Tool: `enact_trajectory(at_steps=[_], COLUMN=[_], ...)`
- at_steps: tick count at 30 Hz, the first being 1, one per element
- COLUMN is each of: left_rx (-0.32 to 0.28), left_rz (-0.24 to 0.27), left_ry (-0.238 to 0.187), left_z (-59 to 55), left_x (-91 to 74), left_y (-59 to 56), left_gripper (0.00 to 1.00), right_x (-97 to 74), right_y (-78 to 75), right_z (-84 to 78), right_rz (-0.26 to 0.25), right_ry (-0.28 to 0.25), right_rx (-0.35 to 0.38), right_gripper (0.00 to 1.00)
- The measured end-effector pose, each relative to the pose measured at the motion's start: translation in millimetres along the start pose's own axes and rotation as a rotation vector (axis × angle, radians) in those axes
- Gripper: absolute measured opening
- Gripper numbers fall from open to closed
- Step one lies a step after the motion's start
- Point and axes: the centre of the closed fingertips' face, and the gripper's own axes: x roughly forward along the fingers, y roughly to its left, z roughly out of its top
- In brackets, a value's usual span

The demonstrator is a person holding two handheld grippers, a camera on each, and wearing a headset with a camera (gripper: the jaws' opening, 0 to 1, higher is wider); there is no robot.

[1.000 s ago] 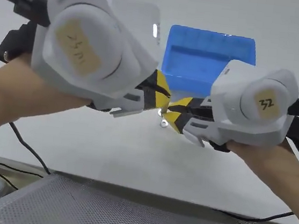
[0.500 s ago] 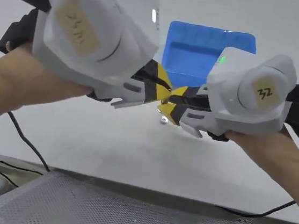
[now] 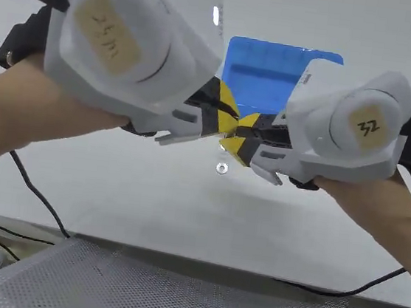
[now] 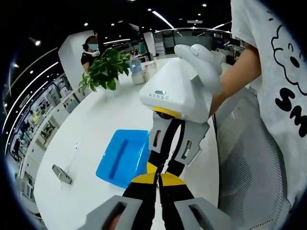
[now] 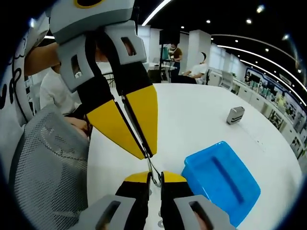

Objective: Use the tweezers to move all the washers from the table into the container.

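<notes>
Where the head view looks down on the white table, the left gripper and the right gripper point at each other, and their yellow-and-black jaw tips meet nose to nose above the surface. The left hand wraps the bigger housing from the left. The right hand grips the other housing from below right, and both housings tilt inward. One washer lies flat on the table just below the meeting tips, apart from them. The blue container stands near, behind the grippers.

From the left gripper view, its own jaws stand close together, with only a thin dark slit between the yellow tips. The right gripper faces them from above, and I cannot tell whether its jaw tips touch theirs. The container lies to the left on the table.

From the right gripper view, the left gripper's jaws are clamped on the tweezers, whose thin metal legs run between the yellow tips and out past them. The right gripper's own jaws are closed to a narrow gap, with the tweezers' end caught in it. The container sits to the lower right.
</notes>
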Motion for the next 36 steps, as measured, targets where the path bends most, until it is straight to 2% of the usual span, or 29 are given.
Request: enact_trajectory(at_steps=[6,11,18,21,25,31,34,36], left_rx=[0.033,0.039,0.057,0.068,0.069,0.030,0.014,0.004], left_rz=[0.041,0.094,0.155,0.166,0.171,0.161,0.160,0.156], left_ry=[-0.017,-0.052,-0.087,-0.092,-0.083,-0.070,-0.058,-0.045], left_z=[11.4,24.1,40.0,42.9,39.1,21.9,14.5,4.2], left_x=[-10.8,-21.5,-24.2,-22.9,-14.0,5.4,8.5,22.1], left_y=[6.5,16.4,30.5,35.5,46.1,58.4,58.4,64.2], left_gripper=[0.00,0.00,0.00,0.00,0.00,0.00,0.00,0.00], right_x=[-13.4,-24.3,-31.6,-31.5,-23.8,-0.8,9.9,17.4], right_y=[-4.4,-12.4,-31.1,-38.8,-49.4,-67.8,-72.2,-73.1], right_z=[17.2,31.5,47.0,49.2,45.2,28.8,20.6,13.7], right_rz=[-0.019,-0.042,-0.082,-0.099,-0.098,-0.094,-0.089,-0.073], right_ry=[-0.027,-0.057,-0.080,-0.088,-0.092,-0.063,-0.040,-0.025], right_rx=[-0.022,-0.041,-0.073,-0.075,-0.061,-0.047,-0.049,-0.031], right_gripper=[0.04,0.04,0.04,0.04,0.04,0.04,0.04,0.04])
